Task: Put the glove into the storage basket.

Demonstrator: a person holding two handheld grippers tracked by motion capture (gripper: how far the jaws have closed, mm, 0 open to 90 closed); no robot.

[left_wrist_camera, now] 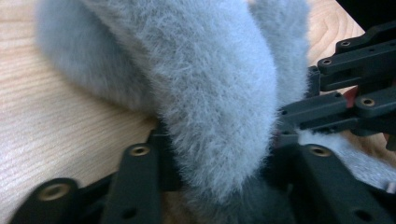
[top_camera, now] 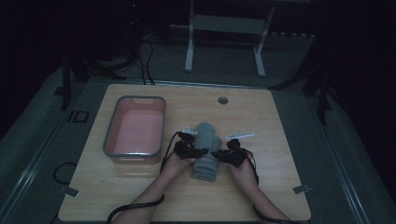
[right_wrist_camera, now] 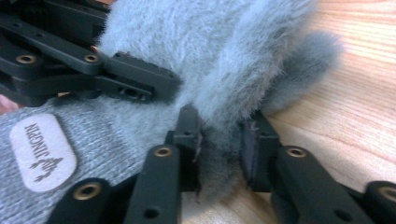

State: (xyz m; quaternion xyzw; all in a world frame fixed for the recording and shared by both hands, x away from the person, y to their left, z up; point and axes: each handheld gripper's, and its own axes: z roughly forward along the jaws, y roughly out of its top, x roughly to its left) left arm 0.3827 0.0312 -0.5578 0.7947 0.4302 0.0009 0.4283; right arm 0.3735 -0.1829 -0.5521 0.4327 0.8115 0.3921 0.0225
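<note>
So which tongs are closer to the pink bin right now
Left. The left tongs grip the grey fuzzy cloth on the side facing the pink bin; the right tongs grip its far side.

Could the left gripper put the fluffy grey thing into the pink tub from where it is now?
Probably yes. The left gripper has its jaws shut on the fluffy grey thing, and the pink tub sits open-topped just beside it, with bare table between. But the right gripper grips it too.
</note>
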